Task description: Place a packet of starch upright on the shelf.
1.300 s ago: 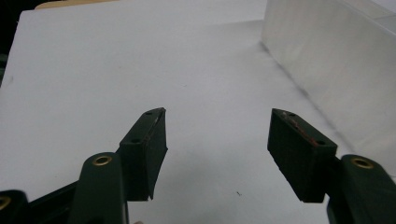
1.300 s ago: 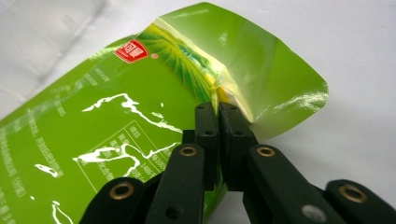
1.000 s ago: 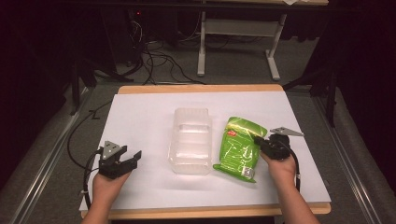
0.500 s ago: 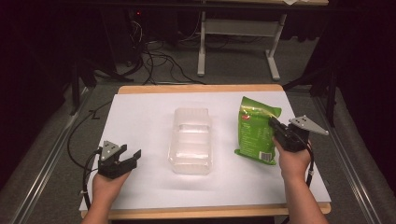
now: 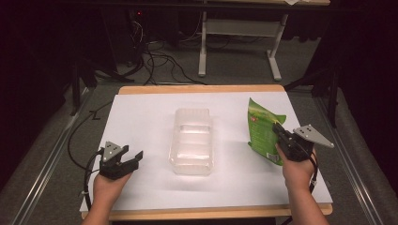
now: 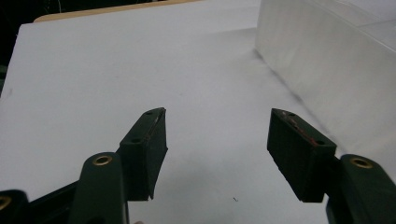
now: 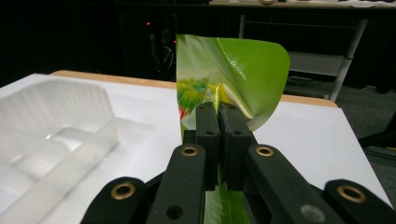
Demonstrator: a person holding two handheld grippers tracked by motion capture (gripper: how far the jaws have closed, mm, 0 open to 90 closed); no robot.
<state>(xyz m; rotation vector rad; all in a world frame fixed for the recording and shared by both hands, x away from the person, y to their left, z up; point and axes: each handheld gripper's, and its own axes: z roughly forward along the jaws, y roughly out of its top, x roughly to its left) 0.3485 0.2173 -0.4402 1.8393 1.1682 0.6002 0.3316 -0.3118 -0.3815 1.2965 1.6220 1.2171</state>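
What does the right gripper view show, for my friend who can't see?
A black claw is shut on a shiny green bag, holding it upright above a white table. A clear plastic tray sits to the left.

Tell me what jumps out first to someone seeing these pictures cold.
The bright green packet stands out: the right tongs are shut on it and hold it upright near the table's right edge. Next comes the clear plastic tray in the middle of the white tabletop. The left tongs rest open at the near left, holding nothing.
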